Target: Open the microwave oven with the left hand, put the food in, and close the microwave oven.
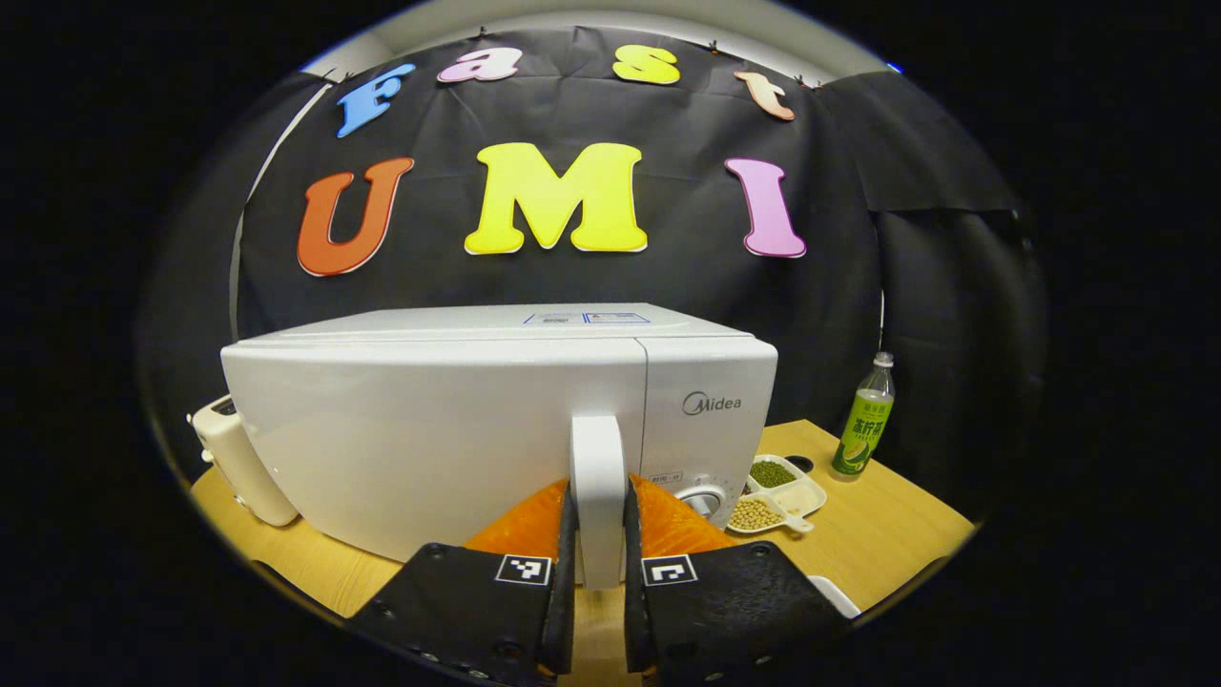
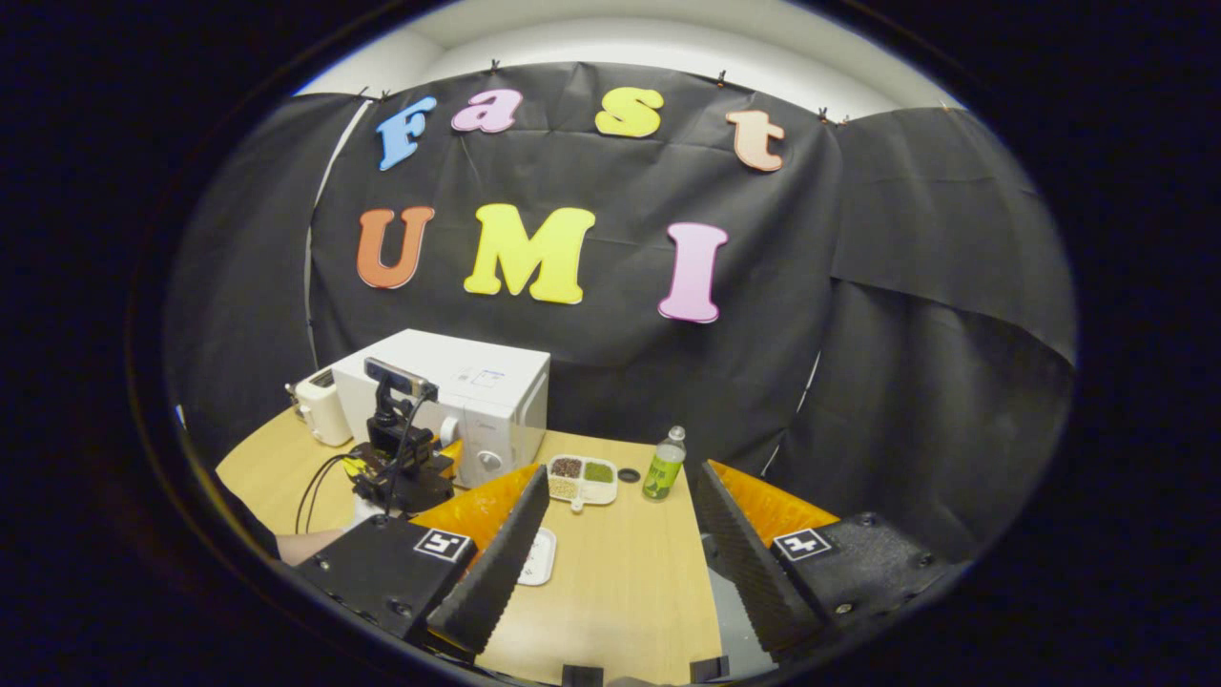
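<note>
White box-shaped microwave oven: lower front hidden behind the left claw; the round silver dial half covered by one finger.

Tall white door handle: its foot is lost between the fingers.

Cream-coloured toaster: partly behind the oven's side.

Flat white plate in the right gripper view: near edge covered by a finger of the right claw. In the left gripper view only a sliver of rim peeks out.

White divided tray of beans: contents too small to sort.

Green drink bottle: label print unreadable.

Light wooden surface: cut off below.
</note>
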`<action>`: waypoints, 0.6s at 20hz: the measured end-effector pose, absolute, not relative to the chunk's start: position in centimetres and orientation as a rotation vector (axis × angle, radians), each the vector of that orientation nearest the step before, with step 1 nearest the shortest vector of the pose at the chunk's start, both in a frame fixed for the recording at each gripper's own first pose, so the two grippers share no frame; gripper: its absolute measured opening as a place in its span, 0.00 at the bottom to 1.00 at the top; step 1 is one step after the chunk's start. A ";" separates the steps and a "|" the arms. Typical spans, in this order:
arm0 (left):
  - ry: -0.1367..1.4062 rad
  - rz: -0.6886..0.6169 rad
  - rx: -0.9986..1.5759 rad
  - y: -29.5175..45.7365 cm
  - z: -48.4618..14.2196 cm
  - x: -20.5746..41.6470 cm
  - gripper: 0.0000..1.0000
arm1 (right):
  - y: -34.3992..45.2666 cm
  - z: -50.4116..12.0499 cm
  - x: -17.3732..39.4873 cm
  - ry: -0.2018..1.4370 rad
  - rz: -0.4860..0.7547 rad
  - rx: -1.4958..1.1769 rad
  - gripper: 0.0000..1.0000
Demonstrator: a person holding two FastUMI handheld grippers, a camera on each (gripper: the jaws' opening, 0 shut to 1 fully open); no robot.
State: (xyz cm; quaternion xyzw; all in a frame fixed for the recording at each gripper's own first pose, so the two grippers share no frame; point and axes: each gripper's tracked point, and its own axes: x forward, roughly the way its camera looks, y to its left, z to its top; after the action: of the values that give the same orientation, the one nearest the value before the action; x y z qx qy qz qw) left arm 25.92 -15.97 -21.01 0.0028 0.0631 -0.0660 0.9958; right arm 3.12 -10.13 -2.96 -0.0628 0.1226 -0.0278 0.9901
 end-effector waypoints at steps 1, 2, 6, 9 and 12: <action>0.124 -0.134 -0.001 -16.0 -21.0 25.8 0.20 | -10.1 -3.0 3.2 0.249 -0.051 -0.129 1.00; 0.125 -0.143 -0.017 -16.1 -20.9 25.7 0.20 | -10.1 -3.1 3.3 0.249 -0.047 -0.131 0.92; 0.129 -0.146 -0.049 -16.1 -20.9 25.7 0.07 | -10.4 -3.6 3.5 0.264 -0.037 -0.137 1.00; 0.143 -0.156 -0.051 -16.1 -21.1 25.4 0.07 | -10.2 -3.8 3.7 0.271 -0.020 -0.134 0.92; 0.149 -0.172 -0.087 -16.2 -21.0 25.2 0.07 | -10.0 -3.4 3.9 0.260 -0.003 -0.147 1.00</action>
State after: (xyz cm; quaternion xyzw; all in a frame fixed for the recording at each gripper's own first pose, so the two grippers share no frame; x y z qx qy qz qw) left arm 25.24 -16.22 -21.02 -0.0433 0.0743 -0.0860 0.9926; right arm 3.87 -9.95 -3.43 -0.0731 0.1294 -0.0016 0.9889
